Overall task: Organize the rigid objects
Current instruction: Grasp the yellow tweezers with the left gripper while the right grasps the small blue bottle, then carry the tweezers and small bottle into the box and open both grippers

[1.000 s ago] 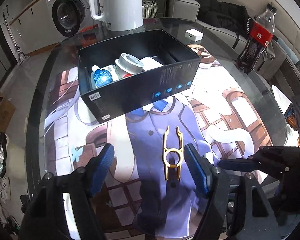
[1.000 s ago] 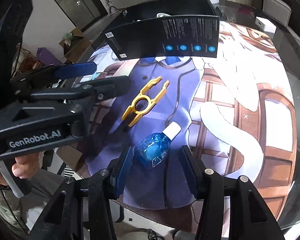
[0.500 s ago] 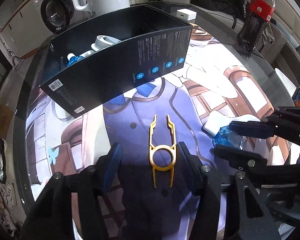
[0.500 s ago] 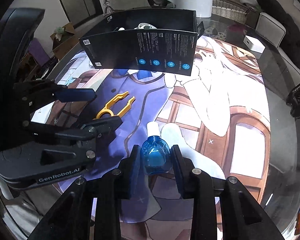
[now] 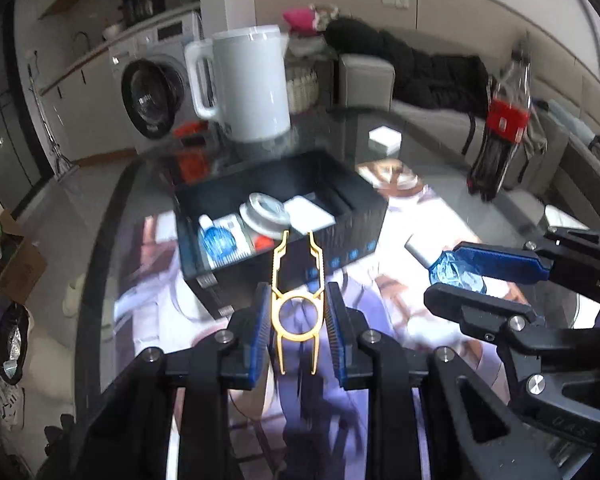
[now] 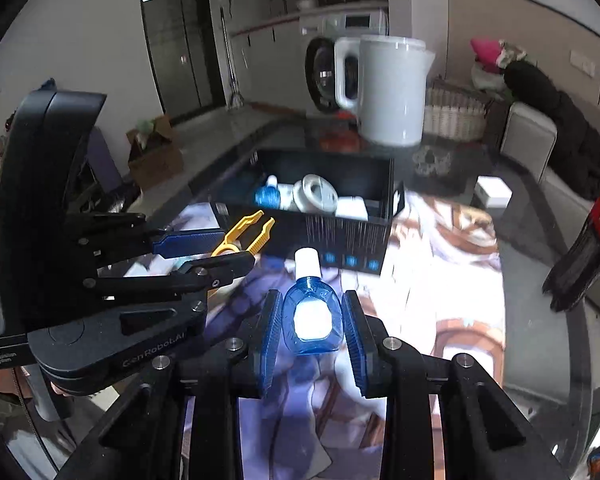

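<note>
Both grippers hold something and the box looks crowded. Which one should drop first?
Probably left: its yellow clip already reaches the black box rim, while the right's blue bottle sits farther back.

Motion blur smears the cola bottle [image 5: 504, 128] and the tabletop's printed mat [image 5: 400, 208]. The black box's [image 6: 340, 236] label text is illegible. The frame's right edge cuts off the cola bottle [image 6: 592, 240].

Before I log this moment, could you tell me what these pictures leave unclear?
- Left wrist view: soda bottle label, motion-blurred.
- Right wrist view: print on black box front, smeared.
- Both views: box floor beneath its items, hidden.
- Right wrist view: yellow clip tail, hidden by left claw.
</note>
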Demonstrator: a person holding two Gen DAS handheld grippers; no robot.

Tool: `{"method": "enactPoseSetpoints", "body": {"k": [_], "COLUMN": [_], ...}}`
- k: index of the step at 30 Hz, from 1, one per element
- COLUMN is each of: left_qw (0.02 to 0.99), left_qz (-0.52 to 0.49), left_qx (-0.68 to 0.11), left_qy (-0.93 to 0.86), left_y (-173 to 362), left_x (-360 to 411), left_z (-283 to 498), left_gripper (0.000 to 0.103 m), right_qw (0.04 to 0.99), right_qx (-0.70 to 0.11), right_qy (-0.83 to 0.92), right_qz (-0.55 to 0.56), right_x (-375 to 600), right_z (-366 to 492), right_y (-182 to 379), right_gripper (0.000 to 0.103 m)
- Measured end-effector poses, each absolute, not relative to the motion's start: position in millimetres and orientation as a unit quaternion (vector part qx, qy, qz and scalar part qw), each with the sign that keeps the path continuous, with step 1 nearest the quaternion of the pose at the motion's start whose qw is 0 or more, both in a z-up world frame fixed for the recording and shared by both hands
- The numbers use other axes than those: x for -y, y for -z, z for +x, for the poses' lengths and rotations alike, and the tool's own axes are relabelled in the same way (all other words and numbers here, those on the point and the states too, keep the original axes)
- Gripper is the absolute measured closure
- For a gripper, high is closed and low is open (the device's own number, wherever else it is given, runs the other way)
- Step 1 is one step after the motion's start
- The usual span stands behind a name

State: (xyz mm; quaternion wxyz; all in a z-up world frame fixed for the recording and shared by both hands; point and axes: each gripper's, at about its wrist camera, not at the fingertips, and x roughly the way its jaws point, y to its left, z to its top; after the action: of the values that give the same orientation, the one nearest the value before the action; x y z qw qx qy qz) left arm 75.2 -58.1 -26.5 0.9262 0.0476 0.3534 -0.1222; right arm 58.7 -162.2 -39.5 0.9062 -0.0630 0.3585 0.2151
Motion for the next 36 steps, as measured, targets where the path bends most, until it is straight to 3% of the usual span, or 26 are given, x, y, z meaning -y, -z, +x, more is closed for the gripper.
{"method": "enactPoseSetpoints", "body": {"k": [5, 8, 16, 22, 26, 28, 29, 30, 31, 32, 36], "left_qw": [0.977, 0.983, 0.969, 0.935, 0.911, 0.906, 0.905, 0.907, 0.91, 0.914, 0.944], "left_qz": [0.037, 0.021, 0.003, -0.02, -0.032, -0.031, -0.033, -0.034, -0.035, -0.037, -0.032], "left_qx": [-0.198, -0.168, -0.243, -0.352, -0.409, -0.421, -0.421, -0.417, -0.411, -0.401, -0.325], "left_qy": [0.075, 0.066, 0.045, 0.044, 0.047, 0.045, 0.05, 0.053, 0.052, 0.049, 0.04], "left_y": [-25, -37, -3, 35, 58, 64, 63, 63, 61, 58, 39], "left_x": [38, 26, 16, 23, 26, 26, 27, 25, 23, 21, 20], "left_z": [46, 42, 126, 181, 197, 195, 192, 188, 183, 178, 149], "left_gripper": [0.078, 0.078, 0.078, 0.078, 0.078, 0.078, 0.076, 0.075, 0.065, 0.055, 0.044], "right_qw": [0.947, 0.953, 0.946, 0.91, 0.901, 0.901, 0.902, 0.904, 0.906, 0.907, 0.926], "right_qx": [-0.221, -0.184, -0.239, -0.37, -0.401, -0.4, -0.398, -0.392, -0.385, -0.381, -0.326], "right_qy": [-0.222, -0.227, -0.213, -0.183, -0.166, -0.165, -0.167, -0.169, -0.173, -0.177, -0.19], "right_qz": [-0.077, -0.077, -0.052, -0.029, -0.019, -0.008, -0.005, 0.002, 0.007, 0.009, 0.01], "right_x": [154, 145, 124, 122, 129, 134, 136, 140, 144, 147, 156], "right_z": [35, 31, 115, 196, 206, 204, 202, 199, 196, 192, 167], "right_y": [-4, -17, -2, 49, 64, 64, 63, 61, 59, 57, 42], "right_gripper": [0.073, 0.073, 0.073, 0.073, 0.073, 0.064, 0.051, 0.048, 0.044, 0.044, 0.038]}}
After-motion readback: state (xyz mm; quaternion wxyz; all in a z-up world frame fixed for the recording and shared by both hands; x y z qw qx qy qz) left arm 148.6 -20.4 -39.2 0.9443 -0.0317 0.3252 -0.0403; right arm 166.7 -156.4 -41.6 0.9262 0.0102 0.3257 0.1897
